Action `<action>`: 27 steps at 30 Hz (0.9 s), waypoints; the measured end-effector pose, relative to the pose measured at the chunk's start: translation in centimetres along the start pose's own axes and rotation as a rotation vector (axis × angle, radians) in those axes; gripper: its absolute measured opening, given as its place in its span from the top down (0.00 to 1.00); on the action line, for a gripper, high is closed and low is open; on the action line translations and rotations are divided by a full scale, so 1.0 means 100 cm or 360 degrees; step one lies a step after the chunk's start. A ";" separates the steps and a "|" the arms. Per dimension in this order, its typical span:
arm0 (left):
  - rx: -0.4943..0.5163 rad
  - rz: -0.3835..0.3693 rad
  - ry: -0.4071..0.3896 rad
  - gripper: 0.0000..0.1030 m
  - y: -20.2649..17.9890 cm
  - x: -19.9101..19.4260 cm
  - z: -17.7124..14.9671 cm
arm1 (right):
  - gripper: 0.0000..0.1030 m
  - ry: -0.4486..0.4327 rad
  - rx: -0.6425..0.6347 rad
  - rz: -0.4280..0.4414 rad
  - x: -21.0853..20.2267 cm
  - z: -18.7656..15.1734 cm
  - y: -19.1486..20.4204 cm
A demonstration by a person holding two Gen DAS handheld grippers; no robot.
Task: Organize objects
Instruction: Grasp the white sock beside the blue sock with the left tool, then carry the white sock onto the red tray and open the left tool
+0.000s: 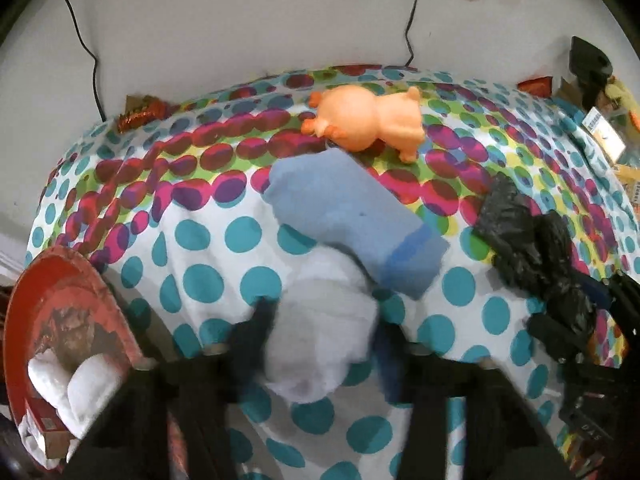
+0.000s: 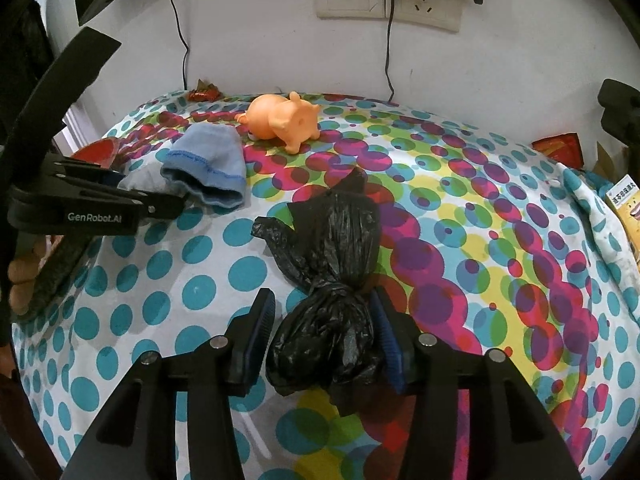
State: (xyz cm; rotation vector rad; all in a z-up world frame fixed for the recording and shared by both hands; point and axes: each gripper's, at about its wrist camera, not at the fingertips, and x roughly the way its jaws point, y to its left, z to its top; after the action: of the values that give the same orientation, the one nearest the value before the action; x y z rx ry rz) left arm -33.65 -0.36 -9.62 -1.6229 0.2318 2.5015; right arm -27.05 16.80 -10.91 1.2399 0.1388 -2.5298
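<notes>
Your left gripper [image 1: 320, 332] is clamped on the pale end of the blue knitted sock [image 1: 352, 216]. Your right gripper [image 2: 324, 332] stands part open around the knotted black plastic bag [image 2: 332, 280], lying on the spotted cloth [image 2: 480, 240]; only its right pad touches the bag.

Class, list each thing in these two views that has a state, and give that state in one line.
Left tongs: closed on the grey sock.
Grey sock: gripped, touching the blue sock.
Blue sock: lying flat, cuff open.
Right tongs: open around the black bag.
Black bag: knotted shut.
Pig toy: on its side.
</notes>
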 end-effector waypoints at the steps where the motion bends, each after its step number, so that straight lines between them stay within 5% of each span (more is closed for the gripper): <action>1: 0.0000 0.0014 -0.0007 0.67 -0.001 -0.002 -0.001 | 0.53 0.0000 0.0000 0.0000 0.000 0.000 0.000; 11: 0.0030 -0.0012 -0.0005 0.69 -0.018 -0.024 -0.022 | 0.53 0.0001 -0.0002 -0.0003 0.000 0.001 0.001; 27: -0.0080 0.0121 -0.0072 0.69 -0.004 -0.086 -0.060 | 0.53 0.0010 -0.0040 -0.0052 0.001 0.002 0.005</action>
State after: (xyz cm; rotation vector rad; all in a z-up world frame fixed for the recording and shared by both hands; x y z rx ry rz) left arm -24.72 -1.62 -4.17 -1.6032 0.2315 2.6173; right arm -27.11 16.22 -10.85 1.2460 0.1934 -2.5440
